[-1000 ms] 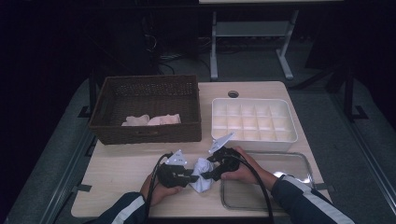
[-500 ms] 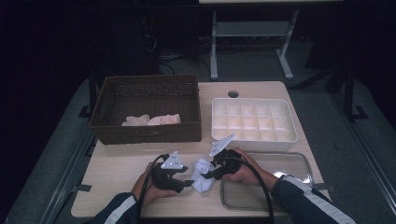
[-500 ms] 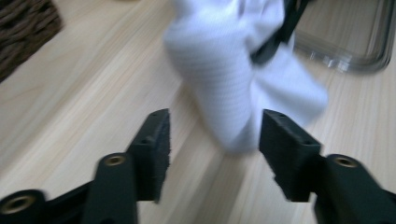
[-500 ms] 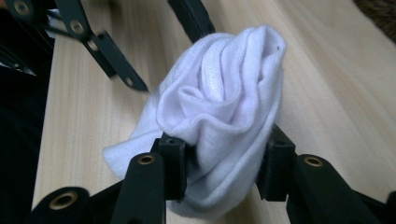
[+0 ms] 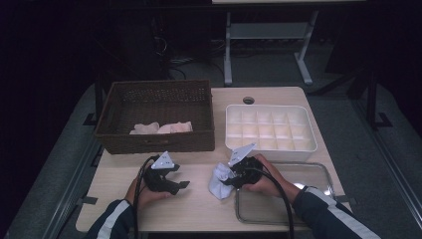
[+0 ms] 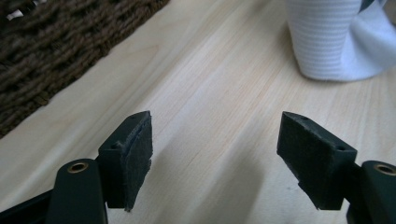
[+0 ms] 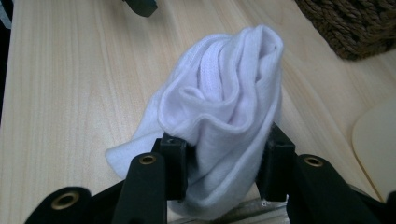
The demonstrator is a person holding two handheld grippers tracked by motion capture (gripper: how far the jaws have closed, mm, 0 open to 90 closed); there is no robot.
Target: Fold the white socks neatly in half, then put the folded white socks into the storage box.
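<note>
A bunched white sock (image 5: 217, 183) lies on the wooden table in front of the person. My right gripper (image 5: 230, 178) is shut on it; its jaws closed within the last second. In the right gripper view both pads pinch the sock (image 7: 224, 107) low down, and the folds rise above the right gripper (image 7: 222, 161). My left gripper (image 5: 179, 185) rests on the table to the sock's left and points toward it. Its jaws have just been opening. In the left gripper view nothing is between the jaws of the left gripper (image 6: 219, 149), and the sock (image 6: 331, 42) stands farther off.
A brown wicker basket (image 5: 154, 142) with pale cloths (image 5: 161, 128) stands at the back left. A white tray of compartments (image 5: 271, 148) sits at the back right. A shallow metal tray (image 5: 298, 215) lies at the front right, beside the right hand.
The left gripper has let go of the sock, opened, and drawn away to the left. The right gripper has closed on the sock and stayed in place.
</note>
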